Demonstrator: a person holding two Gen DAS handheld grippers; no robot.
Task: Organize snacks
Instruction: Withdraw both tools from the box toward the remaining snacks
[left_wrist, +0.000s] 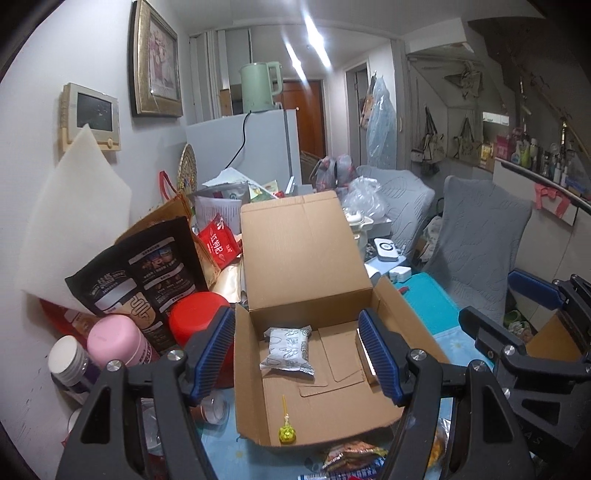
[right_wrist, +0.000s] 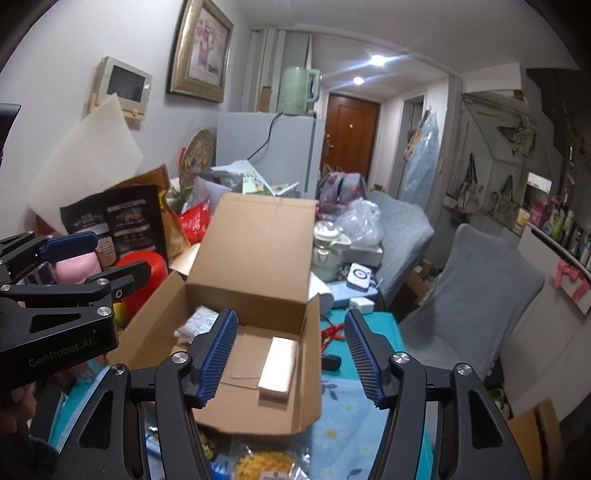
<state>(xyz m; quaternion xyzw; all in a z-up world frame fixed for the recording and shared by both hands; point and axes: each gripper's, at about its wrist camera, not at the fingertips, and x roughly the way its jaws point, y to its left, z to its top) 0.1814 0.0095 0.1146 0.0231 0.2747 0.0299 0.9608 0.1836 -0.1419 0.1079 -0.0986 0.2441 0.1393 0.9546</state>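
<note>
Blue-padded and spread wide, the left gripper (left_wrist: 297, 354) held nothing above the open cardboard box (left_wrist: 373, 410), where a white snack packet (left_wrist: 288, 350) and a pale bar (right_wrist: 277, 365) lay, while the right gripper (right_wrist: 288, 354) stood equally wide and empty.

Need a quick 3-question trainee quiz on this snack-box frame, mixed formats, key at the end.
1. True or false: the cardboard box has its lid closed.
2. Which lies against the box's right wall? A) white wrapped snack B) pale rectangular packet C) yellow lollipop
3. Fill in: the left gripper and the right gripper both have their jaws ____, with nothing held.

Key: 1 false; 2 B; 3 open
</note>
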